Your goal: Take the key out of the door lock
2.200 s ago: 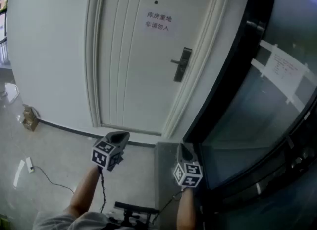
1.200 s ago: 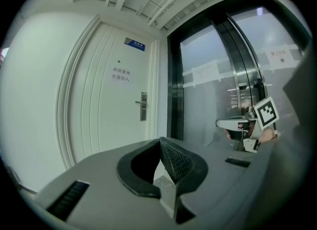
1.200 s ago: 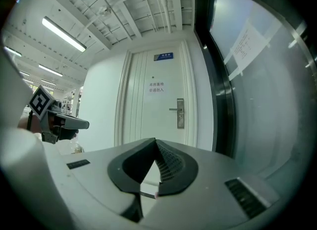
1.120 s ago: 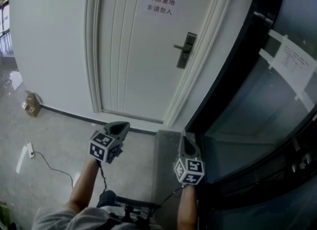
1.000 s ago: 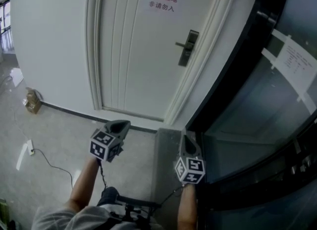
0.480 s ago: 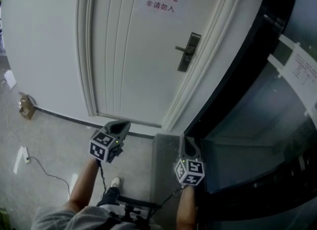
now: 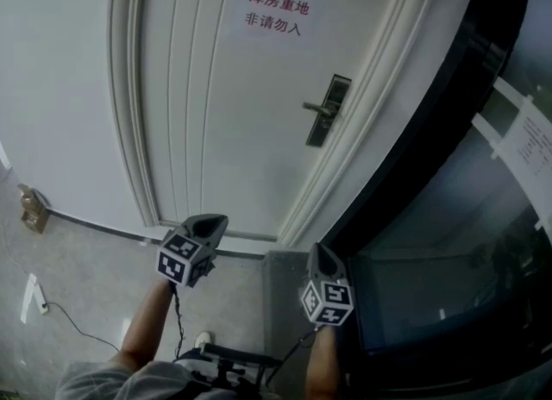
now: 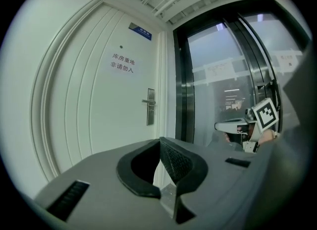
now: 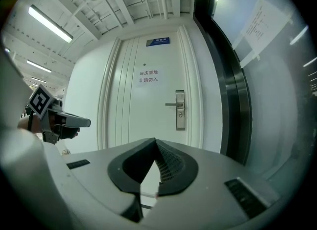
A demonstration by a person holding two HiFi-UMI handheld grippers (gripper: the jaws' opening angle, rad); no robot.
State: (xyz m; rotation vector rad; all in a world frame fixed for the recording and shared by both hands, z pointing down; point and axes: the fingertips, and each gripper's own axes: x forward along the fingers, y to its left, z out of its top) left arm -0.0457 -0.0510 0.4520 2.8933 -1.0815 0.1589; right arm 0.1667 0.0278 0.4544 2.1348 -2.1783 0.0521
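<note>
Door lock (image 9: 181, 110) faces right gripper view squarely; head view catches it obliquely

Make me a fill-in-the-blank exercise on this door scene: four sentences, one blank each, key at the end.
1. The sign on the white door is printed in ___ characters.
2. In the head view, the lock plate sits near the door's ___ edge.
3. The left gripper and the right gripper each have their jaws ___, with nothing between them.
4. In the head view, the lever handle sticks out from the lock plate toward the ___.
Missing words: red; right; shut; left.
</note>
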